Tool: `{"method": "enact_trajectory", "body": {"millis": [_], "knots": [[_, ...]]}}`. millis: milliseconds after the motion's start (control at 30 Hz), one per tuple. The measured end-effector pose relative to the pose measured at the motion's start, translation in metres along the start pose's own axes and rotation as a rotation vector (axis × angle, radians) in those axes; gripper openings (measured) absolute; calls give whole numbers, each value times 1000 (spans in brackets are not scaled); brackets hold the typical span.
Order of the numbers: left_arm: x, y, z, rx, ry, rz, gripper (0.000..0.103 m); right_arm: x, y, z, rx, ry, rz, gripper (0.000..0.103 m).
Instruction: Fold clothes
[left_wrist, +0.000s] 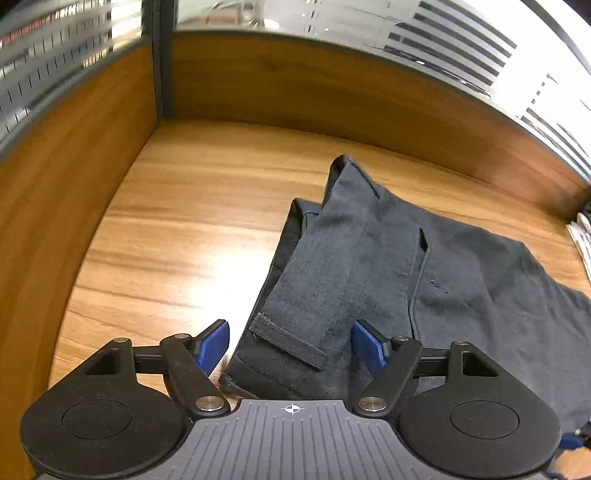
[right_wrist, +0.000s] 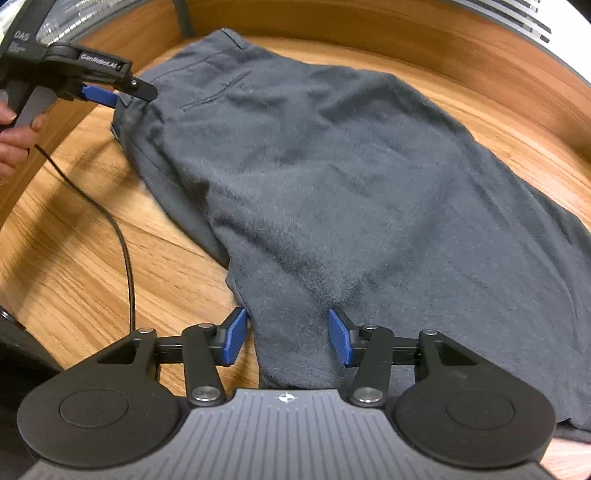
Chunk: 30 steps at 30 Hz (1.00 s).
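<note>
Two grippers stand over dark grey trousers (right_wrist: 332, 177) spread on a wooden table (left_wrist: 166, 229). The left gripper (left_wrist: 290, 345) gapes wide over the waistband corner; the right gripper (right_wrist: 288, 338) straddles a fabric fold, pads apart.

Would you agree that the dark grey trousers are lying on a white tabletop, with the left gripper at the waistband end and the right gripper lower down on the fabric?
Not quite: the tabletop is wood-grained brown, not white, as both wrist views show. The rest stands: the dark grey trousers lie on it, the left gripper is at the waistband end, and the right gripper is lower down on the fabric.
</note>
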<state>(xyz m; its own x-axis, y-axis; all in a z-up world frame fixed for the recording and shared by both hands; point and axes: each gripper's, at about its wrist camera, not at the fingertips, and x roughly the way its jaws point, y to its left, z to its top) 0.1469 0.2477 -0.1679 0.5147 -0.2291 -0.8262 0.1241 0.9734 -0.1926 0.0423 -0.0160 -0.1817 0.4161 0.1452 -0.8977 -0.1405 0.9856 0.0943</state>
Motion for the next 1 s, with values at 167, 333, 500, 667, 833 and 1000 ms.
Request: {"method": "enact_trajectory", "body": {"millis": [167, 333, 500, 667, 833, 1000], "knots": [[-5, -6, 2, -2, -25, -29, 20, 0, -4, -2, 45, 0, -8, 13], [-35, -15, 14, 32, -105, -66, 14, -26, -6, 1, 30, -34, 2, 4], [-56, 3, -3, 12, -107, -77, 14, -64, -16, 4, 5, -51, 40, 5], [-35, 11, -44, 32, -32, -4, 20, -32, -15, -8, -26, 46, 80, 5], [-53, 10, -35, 18, -67, -21, 43, -26, -19, -13, -19, 58, 109, 23], [-60, 6, -9, -13, -107, -72, 57, -46, -35, -6, 52, -11, 130, 42]]}}
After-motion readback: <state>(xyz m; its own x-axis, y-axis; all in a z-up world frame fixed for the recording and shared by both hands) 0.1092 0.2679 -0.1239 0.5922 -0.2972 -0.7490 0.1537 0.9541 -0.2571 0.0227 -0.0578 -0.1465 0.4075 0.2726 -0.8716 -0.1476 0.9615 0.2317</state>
